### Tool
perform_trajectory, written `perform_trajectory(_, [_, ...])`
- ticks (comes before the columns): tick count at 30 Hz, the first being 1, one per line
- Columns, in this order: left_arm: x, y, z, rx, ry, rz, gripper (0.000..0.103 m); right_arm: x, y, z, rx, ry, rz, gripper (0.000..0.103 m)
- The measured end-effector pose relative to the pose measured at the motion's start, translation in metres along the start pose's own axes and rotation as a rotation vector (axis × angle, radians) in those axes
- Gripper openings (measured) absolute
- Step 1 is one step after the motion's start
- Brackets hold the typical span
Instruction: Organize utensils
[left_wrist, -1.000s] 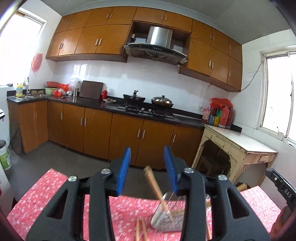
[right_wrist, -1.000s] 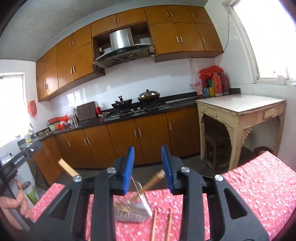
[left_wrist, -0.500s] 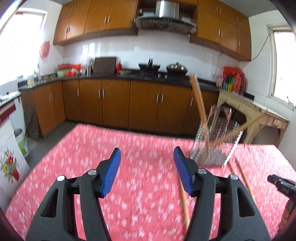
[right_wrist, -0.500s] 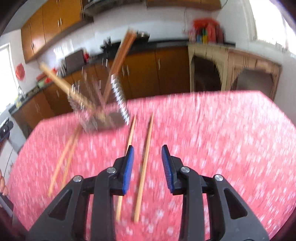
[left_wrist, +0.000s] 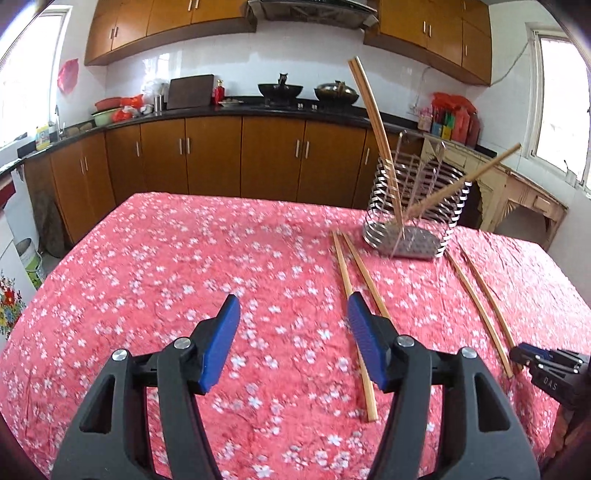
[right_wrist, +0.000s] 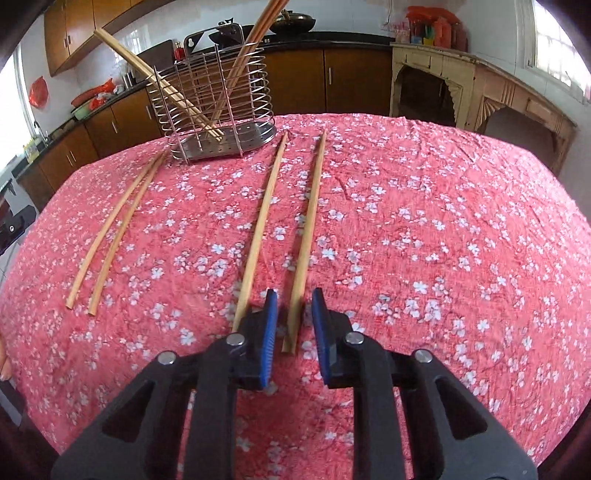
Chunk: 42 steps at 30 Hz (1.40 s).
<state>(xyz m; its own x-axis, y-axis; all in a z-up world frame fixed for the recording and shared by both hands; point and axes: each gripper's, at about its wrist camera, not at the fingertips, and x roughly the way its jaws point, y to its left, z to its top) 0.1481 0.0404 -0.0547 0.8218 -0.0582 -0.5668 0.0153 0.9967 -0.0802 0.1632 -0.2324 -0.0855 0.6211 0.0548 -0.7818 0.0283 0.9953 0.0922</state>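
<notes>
A wire utensil holder (left_wrist: 417, 184) (right_wrist: 214, 92) stands at the far side of the red floral tablecloth (left_wrist: 184, 258), with several wooden chopsticks leaning in it. Two pairs of chopsticks lie loose on the cloth. My left gripper (left_wrist: 293, 306) hovers open over bare cloth, and its right finger overlaps the left pair (left_wrist: 360, 266). My right gripper (right_wrist: 294, 295) is low over the right pair. Its jaws are closing, and the near end of the right-hand chopstick (right_wrist: 312, 218) lies between them with gaps on both sides. The other chopstick (right_wrist: 264, 218) runs just outside the left pad.
The table's edges fall away on every side. Brown kitchen cabinets (left_wrist: 214, 162) and a dark counter run behind it. A cream side table (right_wrist: 480, 85) stands at the back right. My right gripper's tip (left_wrist: 546, 365) shows at the right edge of the left wrist view.
Both grippers have come down from facing the kitchen and now tilt onto the tablecloth. The left jaws have widened. The right jaws have narrowed around one chopstick's near end.
</notes>
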Motion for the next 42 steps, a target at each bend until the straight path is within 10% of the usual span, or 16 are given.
perform_trajectory(22, [0.017, -0.035, -0.028, 0.085, 0.183, -0.065, 0.06, 0.033, -0.096, 0.042, 0.234, 0.022, -0.198, 0.008])
perform_trajectory(42, [0.039, -0.061, -0.035, 0.166, 0.3, -0.009, 0.007, 0.03, -0.103, 0.034, 0.244, -0.001, -0.207, 0.008])
